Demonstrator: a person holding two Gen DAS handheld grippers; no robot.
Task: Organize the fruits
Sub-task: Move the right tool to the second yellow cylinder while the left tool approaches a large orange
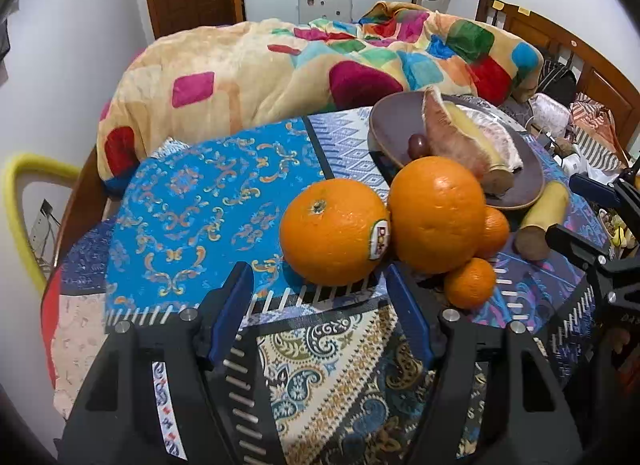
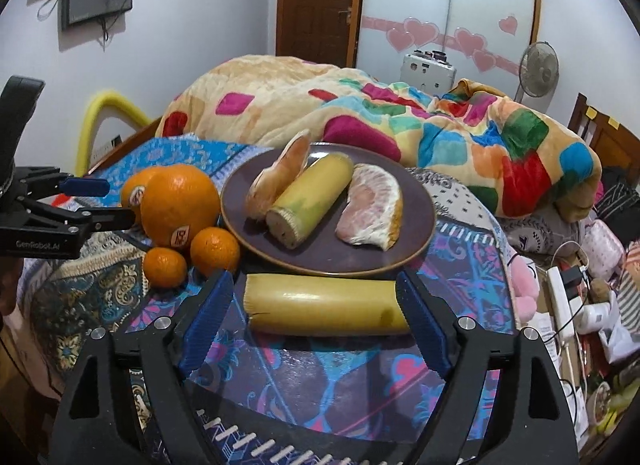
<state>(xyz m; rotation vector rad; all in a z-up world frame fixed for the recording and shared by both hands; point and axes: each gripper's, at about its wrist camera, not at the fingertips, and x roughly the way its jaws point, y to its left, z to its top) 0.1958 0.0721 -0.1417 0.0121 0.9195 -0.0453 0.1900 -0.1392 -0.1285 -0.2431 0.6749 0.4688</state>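
Observation:
A brown plate point(image 2: 408, 241) holds two pomelo wedges point(image 2: 372, 209) and a cut yellow-green stalk piece point(image 2: 308, 197). A second yellow stalk piece point(image 2: 324, 307) lies on the cloth in front of the plate, between the open fingers of my right gripper point(image 2: 316, 309). Two large oranges point(image 1: 334, 231) point(image 1: 438, 213) and two small ones point(image 1: 470, 283) sit left of the plate. My left gripper point(image 1: 320, 297) is open and empty, just short of the stickered orange. The plate shows in the left wrist view point(image 1: 384, 133) with a dark grape point(image 1: 418, 144) in it.
The table is covered with patterned cloths point(image 1: 208, 205). A bed with a colourful blanket point(image 2: 360, 117) lies right behind it. Cluttered bags, cables and a power strip point(image 2: 560, 301) sit to the right. A yellow-padded chair back point(image 1: 16, 201) stands at the left.

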